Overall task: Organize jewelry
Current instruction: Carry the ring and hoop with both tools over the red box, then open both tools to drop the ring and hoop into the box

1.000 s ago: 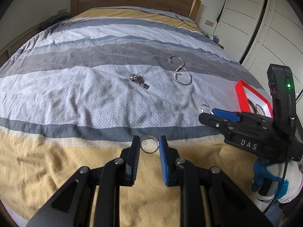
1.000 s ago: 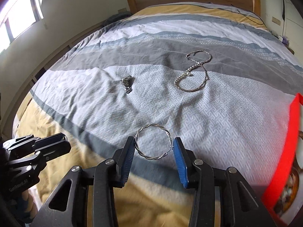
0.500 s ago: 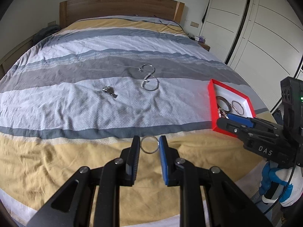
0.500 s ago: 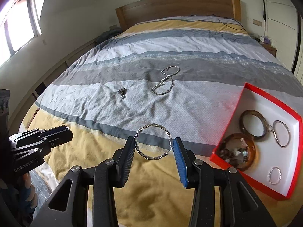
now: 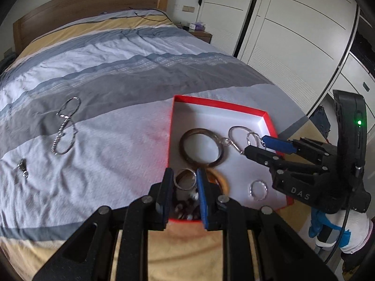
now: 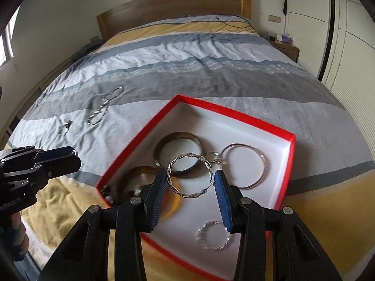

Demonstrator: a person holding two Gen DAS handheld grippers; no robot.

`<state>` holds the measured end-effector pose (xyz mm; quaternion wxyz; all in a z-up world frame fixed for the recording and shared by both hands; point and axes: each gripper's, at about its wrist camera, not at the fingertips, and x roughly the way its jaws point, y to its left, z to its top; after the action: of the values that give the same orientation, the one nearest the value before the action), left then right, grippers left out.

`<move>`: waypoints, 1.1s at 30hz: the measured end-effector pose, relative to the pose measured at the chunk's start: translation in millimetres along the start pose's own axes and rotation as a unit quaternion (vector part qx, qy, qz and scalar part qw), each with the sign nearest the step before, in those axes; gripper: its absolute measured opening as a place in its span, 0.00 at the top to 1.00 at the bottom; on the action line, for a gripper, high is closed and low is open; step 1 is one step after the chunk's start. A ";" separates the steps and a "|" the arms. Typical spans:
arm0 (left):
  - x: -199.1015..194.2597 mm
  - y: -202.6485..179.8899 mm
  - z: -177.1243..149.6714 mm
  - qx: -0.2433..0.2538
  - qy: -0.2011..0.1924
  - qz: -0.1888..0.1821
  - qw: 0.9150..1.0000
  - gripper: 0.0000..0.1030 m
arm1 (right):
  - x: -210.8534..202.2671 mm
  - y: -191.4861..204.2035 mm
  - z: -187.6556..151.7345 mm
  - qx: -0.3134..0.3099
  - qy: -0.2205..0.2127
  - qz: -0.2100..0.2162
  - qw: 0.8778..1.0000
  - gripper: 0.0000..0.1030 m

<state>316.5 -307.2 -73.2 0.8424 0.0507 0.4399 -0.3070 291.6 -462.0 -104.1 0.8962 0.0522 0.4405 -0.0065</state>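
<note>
Both tongs now over red box (image 6: 236, 114), left tongs (image 5: 185, 182) gripping ring (image 5: 185, 179), right tongs (image 6: 191, 182) gripping twisted bangle (image 6: 189, 175)

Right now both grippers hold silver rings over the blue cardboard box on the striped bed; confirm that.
One detail is wrong: the box is red, not blue. The right wrist view shows the red cardboard box under the right gripper holding the twisted silver ring; the left gripper holds the plain silver ring over it.
</note>
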 end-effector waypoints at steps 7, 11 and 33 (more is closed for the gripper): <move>69.8 -24.1 26.5 0.025 0.031 0.012 0.999 0.82 | 50.2 -47.9 14.0 -0.014 0.047 -0.022 0.999 0.60; 95.2 -31.6 30.2 0.038 0.044 0.015 0.998 0.82 | 69.3 -58.0 15.9 -0.029 0.071 -0.028 0.997 0.60; 92.7 -26.7 25.0 0.025 0.052 0.006 0.998 0.77 | 48.9 -54.1 18.3 -0.073 0.069 -0.045 0.994 0.56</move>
<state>358.6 -381.4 -124.7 0.8185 0.0904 0.4750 -0.3102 332.8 -515.9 -136.4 0.8641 -0.0333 0.5021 -0.0113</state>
